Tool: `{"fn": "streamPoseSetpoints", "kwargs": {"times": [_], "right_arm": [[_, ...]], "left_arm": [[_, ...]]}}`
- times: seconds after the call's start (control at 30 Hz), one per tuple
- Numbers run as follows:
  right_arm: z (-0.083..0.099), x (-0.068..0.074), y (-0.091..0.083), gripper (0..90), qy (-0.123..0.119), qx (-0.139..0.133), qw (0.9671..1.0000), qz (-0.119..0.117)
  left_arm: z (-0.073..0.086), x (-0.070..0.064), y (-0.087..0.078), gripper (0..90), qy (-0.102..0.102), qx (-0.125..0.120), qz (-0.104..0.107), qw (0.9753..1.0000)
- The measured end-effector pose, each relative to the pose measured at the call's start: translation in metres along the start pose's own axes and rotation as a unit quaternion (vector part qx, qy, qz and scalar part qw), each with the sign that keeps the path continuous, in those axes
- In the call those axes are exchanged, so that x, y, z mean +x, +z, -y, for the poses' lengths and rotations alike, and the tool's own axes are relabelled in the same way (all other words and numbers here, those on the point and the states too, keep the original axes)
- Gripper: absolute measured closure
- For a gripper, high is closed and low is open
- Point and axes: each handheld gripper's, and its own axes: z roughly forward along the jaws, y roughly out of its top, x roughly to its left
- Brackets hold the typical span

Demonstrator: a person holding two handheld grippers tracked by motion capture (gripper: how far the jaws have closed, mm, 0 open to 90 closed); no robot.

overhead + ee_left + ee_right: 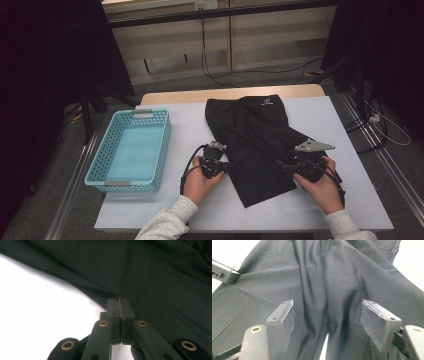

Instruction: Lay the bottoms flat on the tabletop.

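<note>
One blue basket (131, 150) sits on the left with nothing in it. The left gripper (120, 305) pinches the edge of one pair of black shorts (260, 140) in the middle of the table (350, 200). The right gripper (328, 317) is spread wide over them. The folding has barely begun, I think.

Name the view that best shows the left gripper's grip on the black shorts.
The left gripper view: the left gripper has its jaws pinched shut on the black shorts hem. The high view shows it small and dark; the right gripper view catches one corner.
</note>
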Motion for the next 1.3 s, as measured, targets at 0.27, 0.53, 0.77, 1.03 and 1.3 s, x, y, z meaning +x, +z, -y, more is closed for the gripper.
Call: {"fn": "streamPoseSetpoints", "kwargs": {"times": [0.27,0.53,0.77,1.03,1.3], "right_arm": [[0.0,0.001,-0.001,28.1,-0.001,0.001,1.0,-0.004],[0.0,0.003,-0.001,27.0,-0.004,0.001,1.0,-0.008],[0.0,0.011,0.003,26.7,-0.015,0.009,0.9997,-0.02],[0.0,0.03,0.019,33.3,-0.036,0.034,0.9978,-0.043],[-0.002,0.047,0.032,45.1,-0.049,0.062,0.995,-0.06]], "left_arm": [[0.004,0.015,-0.013,88.7,-0.029,0.02,0.012,0.9993],[0.009,0.03,-0.027,88.6,-0.047,0.026,0.008,0.9985],[0.012,0.042,-0.039,88.4,-0.061,0.023,0.002,0.9979],[0.012,0.041,-0.04,88.3,-0.054,0.027,-0.001,0.9981],[0.012,0.041,-0.044,88.4,-0.058,0.023,-0.004,0.998]]}}
